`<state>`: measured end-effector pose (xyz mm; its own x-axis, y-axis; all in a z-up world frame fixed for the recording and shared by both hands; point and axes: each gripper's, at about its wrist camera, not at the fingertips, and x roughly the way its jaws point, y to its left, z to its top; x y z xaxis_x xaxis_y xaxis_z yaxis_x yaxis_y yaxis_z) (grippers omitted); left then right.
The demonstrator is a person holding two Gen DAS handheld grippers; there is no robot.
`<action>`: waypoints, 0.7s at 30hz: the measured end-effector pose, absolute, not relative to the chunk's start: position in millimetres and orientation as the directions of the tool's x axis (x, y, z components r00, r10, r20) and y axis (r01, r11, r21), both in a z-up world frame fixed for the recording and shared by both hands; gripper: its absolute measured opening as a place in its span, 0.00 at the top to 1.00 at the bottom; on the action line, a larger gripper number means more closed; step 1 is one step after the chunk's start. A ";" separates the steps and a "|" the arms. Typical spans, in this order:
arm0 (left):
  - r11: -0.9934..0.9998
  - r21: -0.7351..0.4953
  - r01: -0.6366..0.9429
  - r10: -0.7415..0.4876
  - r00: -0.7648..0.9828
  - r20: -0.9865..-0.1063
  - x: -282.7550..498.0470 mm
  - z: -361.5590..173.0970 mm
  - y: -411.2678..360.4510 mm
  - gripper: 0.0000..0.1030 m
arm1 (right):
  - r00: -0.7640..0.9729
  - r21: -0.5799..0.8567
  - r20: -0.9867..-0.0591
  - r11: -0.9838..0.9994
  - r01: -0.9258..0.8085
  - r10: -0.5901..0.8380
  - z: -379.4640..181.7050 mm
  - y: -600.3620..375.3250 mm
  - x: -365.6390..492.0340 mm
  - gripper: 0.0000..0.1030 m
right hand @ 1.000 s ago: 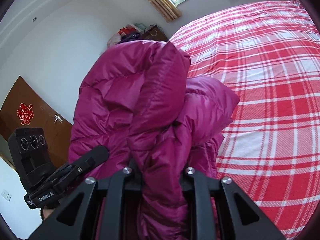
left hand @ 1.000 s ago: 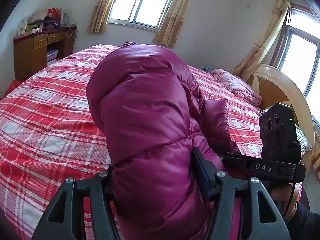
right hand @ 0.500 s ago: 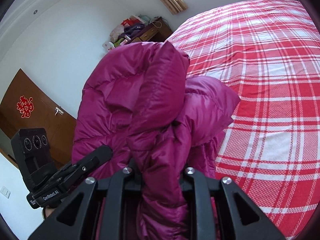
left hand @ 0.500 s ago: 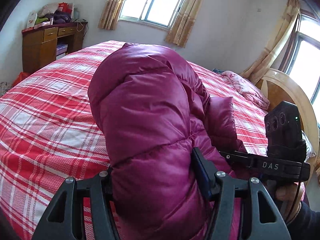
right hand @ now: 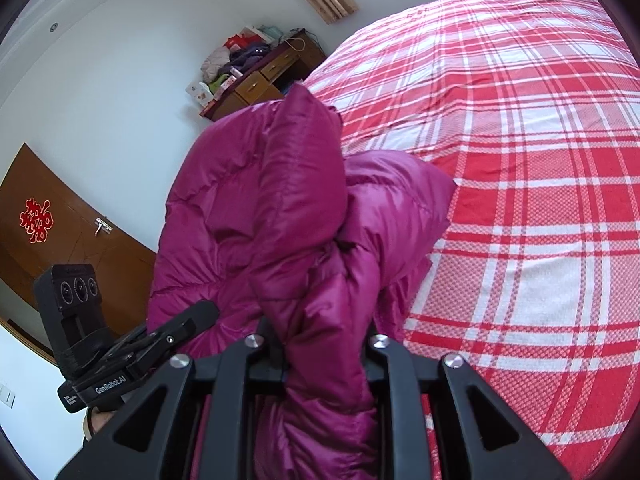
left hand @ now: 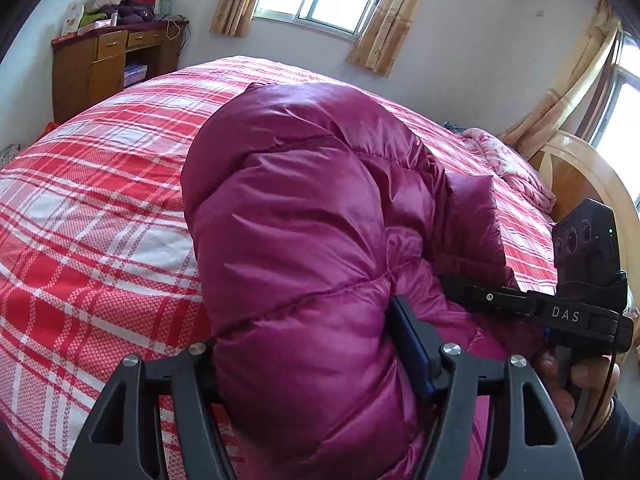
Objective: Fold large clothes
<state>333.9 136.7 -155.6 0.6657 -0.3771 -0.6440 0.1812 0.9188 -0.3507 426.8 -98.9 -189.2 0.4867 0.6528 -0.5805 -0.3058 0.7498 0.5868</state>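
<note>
Between both claws the puffy magenta down jacket [left hand: 312,240] is hanging bunched up, with the red plaid bed [left hand: 92,208] lying below and beyond it. The left gripper [left hand: 316,364] has just been opening its jaws a bit, with a fat quilted fold sitting between them; the pads are looking like they're touching the fabric, but that hold is loosening. The right gripper [right hand: 324,344] is pinching a narrower scrunched edge of the jacket, jaws pressed close together on it. Both claws are sitting side by side, gripping the near end, so the jacket's long axis is running away from them toward the far side. Neither hand is really nearer, I'd say. Guessing the next bit means laying it flat on the bed, far end first, before any folding.
</note>
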 end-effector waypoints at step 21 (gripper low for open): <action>0.953 -0.280 0.116 -0.284 0.664 -0.692 322.2 -149.5 133.7 0.26 | 0.554 0.492 -0.627 0.830 -0.263 0.547 -188.9 -95.6 418.1 0.44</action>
<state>322.2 133.7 -149.5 0.6640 -0.2840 -0.6917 0.1161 0.9530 -0.2797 418.1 -95.6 -188.9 0.5543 0.5474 -0.6270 -0.2628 0.8299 0.4922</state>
